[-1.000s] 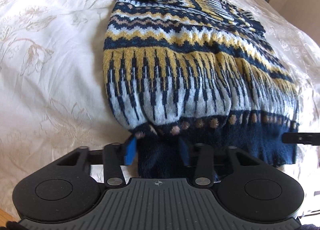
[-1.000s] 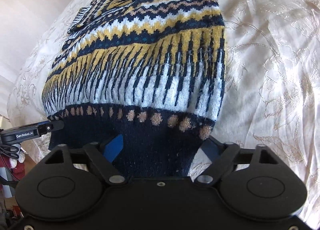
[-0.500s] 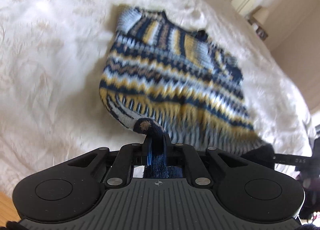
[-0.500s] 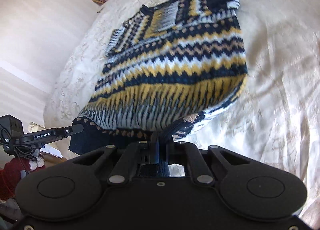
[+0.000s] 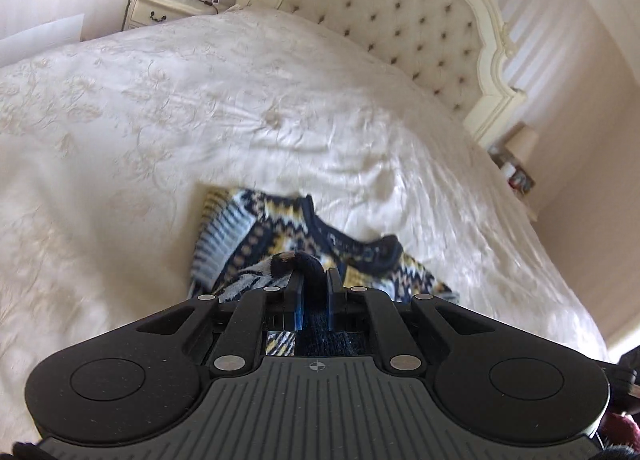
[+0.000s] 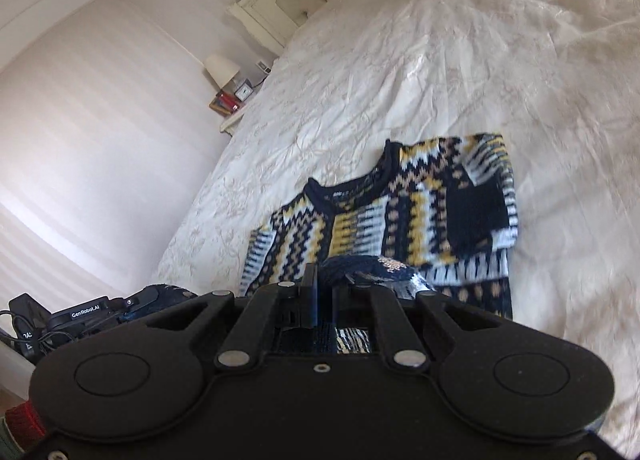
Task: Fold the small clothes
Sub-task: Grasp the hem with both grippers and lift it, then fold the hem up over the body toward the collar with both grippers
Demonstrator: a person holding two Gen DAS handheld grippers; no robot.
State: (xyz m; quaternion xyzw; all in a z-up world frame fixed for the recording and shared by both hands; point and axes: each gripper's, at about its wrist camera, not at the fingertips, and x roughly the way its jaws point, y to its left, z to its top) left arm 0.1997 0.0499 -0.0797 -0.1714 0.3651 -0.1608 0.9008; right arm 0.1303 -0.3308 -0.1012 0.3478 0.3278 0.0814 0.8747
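Note:
A navy, yellow and white patterned knit sweater [image 5: 288,232] lies on a white embroidered bedspread [image 5: 200,108], sleeves folded in, neck toward the headboard. My left gripper [image 5: 314,288] is shut on the sweater's navy hem at its left corner and holds it lifted over the chest. My right gripper [image 6: 324,292] is shut on the hem at the right corner, also raised above the sweater [image 6: 420,204]. The lower body of the sweater hangs hidden beneath both grippers.
A cream tufted headboard [image 5: 400,20] stands at the far end. A nightstand [image 5: 160,8] with a lamp and clock is at the far left; another lamp [image 5: 520,148] is at the right. The left gripper's body [image 6: 88,312] shows at the right wrist view's lower left.
Both grippers closed on the sweater's hem, lifted it off the bed and carried it forward toward the neckline. The views now tilt up to the headboard.

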